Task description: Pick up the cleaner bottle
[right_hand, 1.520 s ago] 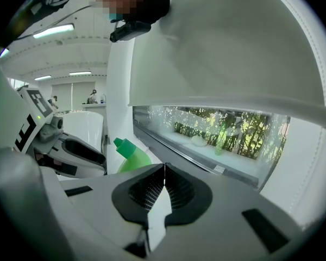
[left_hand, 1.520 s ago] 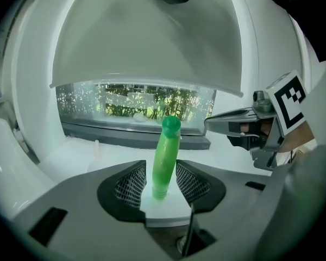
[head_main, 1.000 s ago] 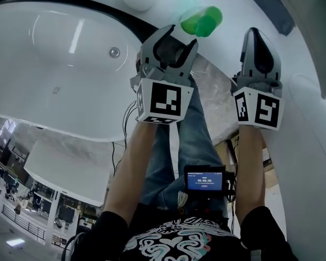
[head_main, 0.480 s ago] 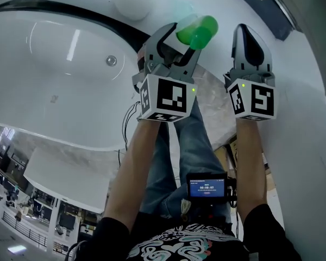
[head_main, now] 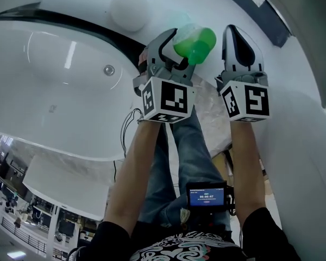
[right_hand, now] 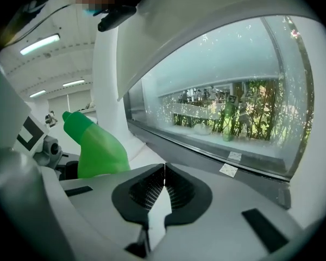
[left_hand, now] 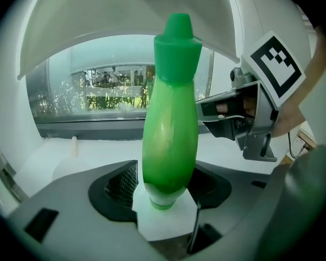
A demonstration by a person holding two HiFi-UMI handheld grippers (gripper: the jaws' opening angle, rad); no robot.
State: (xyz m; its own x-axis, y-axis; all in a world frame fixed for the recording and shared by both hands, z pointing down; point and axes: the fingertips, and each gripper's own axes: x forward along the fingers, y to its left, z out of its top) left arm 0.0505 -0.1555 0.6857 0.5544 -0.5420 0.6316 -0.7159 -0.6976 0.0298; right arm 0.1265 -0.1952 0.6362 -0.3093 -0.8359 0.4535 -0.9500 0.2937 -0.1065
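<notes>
The cleaner bottle (head_main: 194,41) is bright green with a cone-shaped cap and stands upright on a white ledge (left_hand: 98,148). In the left gripper view the bottle (left_hand: 169,129) fills the middle, its base between the two black pads. My left gripper (left_hand: 163,192) is open around it; its jaws have just been opening, and a small gap shows at the left pad (left_hand: 119,185). In the head view the left gripper (head_main: 176,47) sits at the bottle. My right gripper (right_hand: 164,170) is shut and empty, to the right of the bottle (right_hand: 98,148).
A white oval tub (head_main: 70,91) with a round drain (head_main: 108,69) lies to the left. A white ball-shaped object (head_main: 129,8) sits behind it. A glass pane (right_hand: 233,91) runs along the ledge's far side. A small screen device (head_main: 205,196) hangs at the person's waist.
Both grippers have moved forward toward the ledge. The bottle, which stood beyond the left gripper's tips, is now between its jaws, and they stand wider.
</notes>
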